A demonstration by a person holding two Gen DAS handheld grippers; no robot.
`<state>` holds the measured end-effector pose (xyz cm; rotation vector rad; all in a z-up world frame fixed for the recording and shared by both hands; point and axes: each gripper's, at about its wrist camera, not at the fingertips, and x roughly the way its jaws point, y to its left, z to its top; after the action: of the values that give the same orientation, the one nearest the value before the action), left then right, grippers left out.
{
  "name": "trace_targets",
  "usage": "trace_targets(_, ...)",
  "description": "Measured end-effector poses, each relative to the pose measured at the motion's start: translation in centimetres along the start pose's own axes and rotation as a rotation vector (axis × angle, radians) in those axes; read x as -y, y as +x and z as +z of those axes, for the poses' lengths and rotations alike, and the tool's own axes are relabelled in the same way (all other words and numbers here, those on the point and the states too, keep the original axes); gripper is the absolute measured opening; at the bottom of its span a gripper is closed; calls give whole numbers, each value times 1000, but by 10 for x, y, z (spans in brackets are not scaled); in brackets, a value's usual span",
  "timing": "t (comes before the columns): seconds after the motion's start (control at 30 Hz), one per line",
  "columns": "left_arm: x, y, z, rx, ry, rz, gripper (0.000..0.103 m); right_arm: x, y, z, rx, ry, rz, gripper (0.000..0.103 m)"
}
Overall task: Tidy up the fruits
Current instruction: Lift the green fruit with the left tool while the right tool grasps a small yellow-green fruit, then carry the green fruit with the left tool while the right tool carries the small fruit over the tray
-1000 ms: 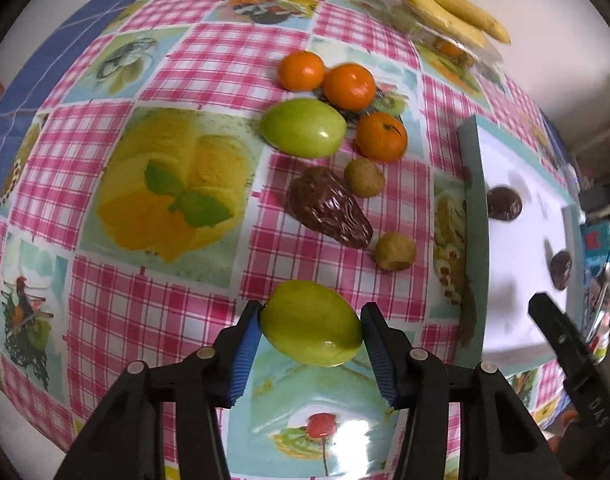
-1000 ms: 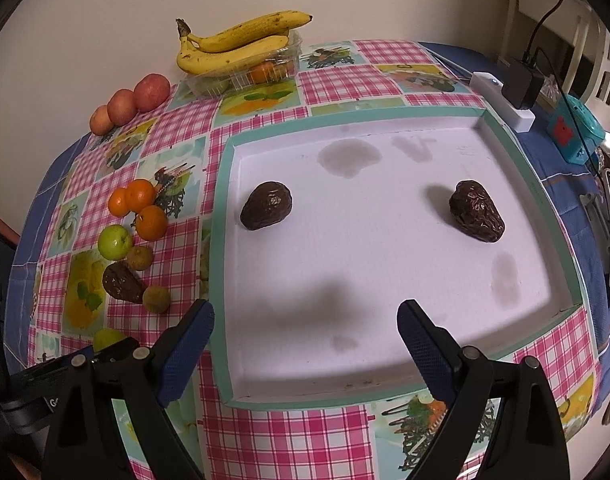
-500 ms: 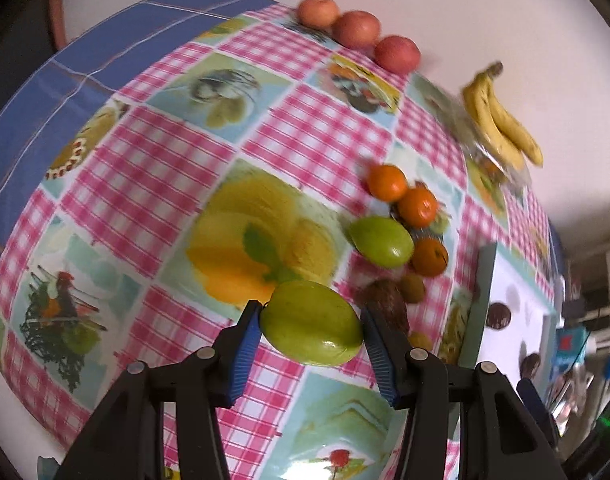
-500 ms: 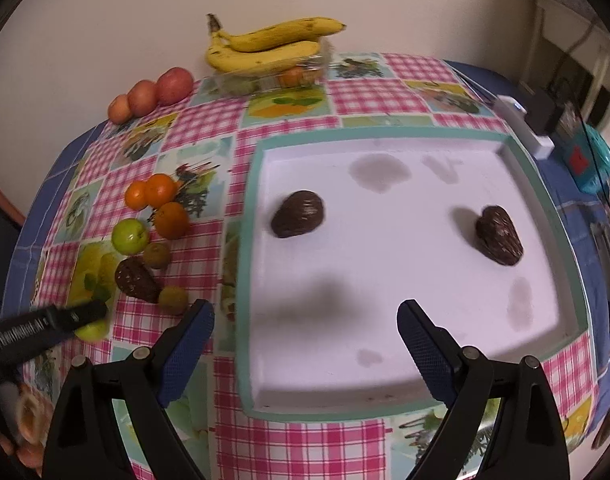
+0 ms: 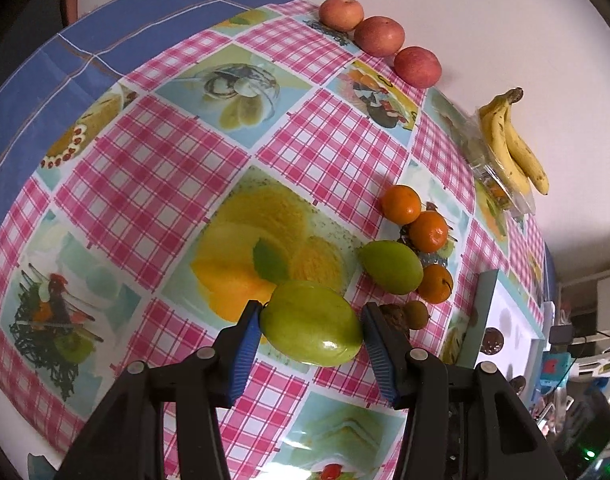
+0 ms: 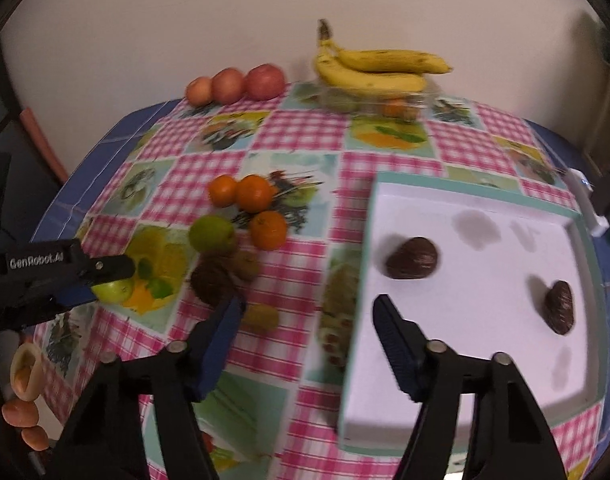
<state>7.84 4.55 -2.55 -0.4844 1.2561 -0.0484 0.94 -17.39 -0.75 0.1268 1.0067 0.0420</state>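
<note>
My left gripper (image 5: 313,310) is shut on a green fruit (image 5: 311,330), held above the checked tablecloth just left of the fruit cluster; the right wrist view shows the same fruit (image 6: 113,290) in it. A second green fruit (image 5: 391,266) lies beside three oranges (image 5: 427,230), a dark brown fruit (image 6: 213,280) and two kiwis (image 6: 261,317). My right gripper (image 6: 308,301) hangs over the cloth between the nearer kiwi and the tray's left rim (image 6: 363,280). Its jaws are closing with nothing between them. Two dark fruits (image 6: 412,258) lie in the white tray.
Three reddish apples (image 6: 235,84) and a banana bunch (image 6: 377,70) on a clear plastic box sit along the far wall. A white power strip (image 6: 585,204) lies beyond the tray's far right corner. A person's fingers (image 6: 19,412) show at the lower left.
The right gripper's jaws have narrowed, and it has swung left from over the tray toward the fruit cluster. The left gripper, still gripping the green fruit, has rolled and shifted left.
</note>
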Motion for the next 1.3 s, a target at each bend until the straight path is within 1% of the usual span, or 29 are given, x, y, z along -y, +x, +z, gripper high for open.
trace_targets(0.07, 0, 3, 2, -5, -5, -2, 53, -5, 10, 0, -29, -6, 24, 51)
trace_targets(0.1, 0, 4, 3, -7, -7, -3, 53, -7, 16, 0, -46, -5, 36, 48)
trace_targets(0.13, 0, 5, 3, -9, -8, -3, 53, -9, 22, 0, -63, -2, 45, 44)
trace_targets(0.27, 1, 9, 5, -16, -8, -5, 53, -12, 38, -2, -105, 4, 50, 35)
trace_targets(0.37, 2, 10, 5, -20, -8, -6, 53, -13, 47, -2, -127, 11, 55, 32)
trace_targets(0.5, 3, 11, 5, -21, -6, -3, 53, -12, 54, -1, -140, 25, 78, 30)
trace_targets(0.57, 3, 11, 5, -20, -5, -4, 53, -16, 55, -1, -140, 10, 84, 26)
trace_targets(0.7, 4, 8, 5, -15, 3, -7, 53, -18, 55, -2, -137, -4, 78, 26)
trace_targets(0.87, 7, 3, 6, -2, 17, -16, 53, -15, 51, -1, -131, 12, 86, 26)
trace_targets(1.1, 24, -9, 2, 30, 73, -35, 53, 0, 23, 6, -66, 44, 75, 26)
trace_targets(1.23, 40, -14, -5, 39, 120, -45, 53, 15, 7, 9, -44, 60, 24, 26)
trace_targets(1.3, 48, -15, -9, 36, 143, -52, 53, 25, -3, 8, -35, 68, -15, 26)
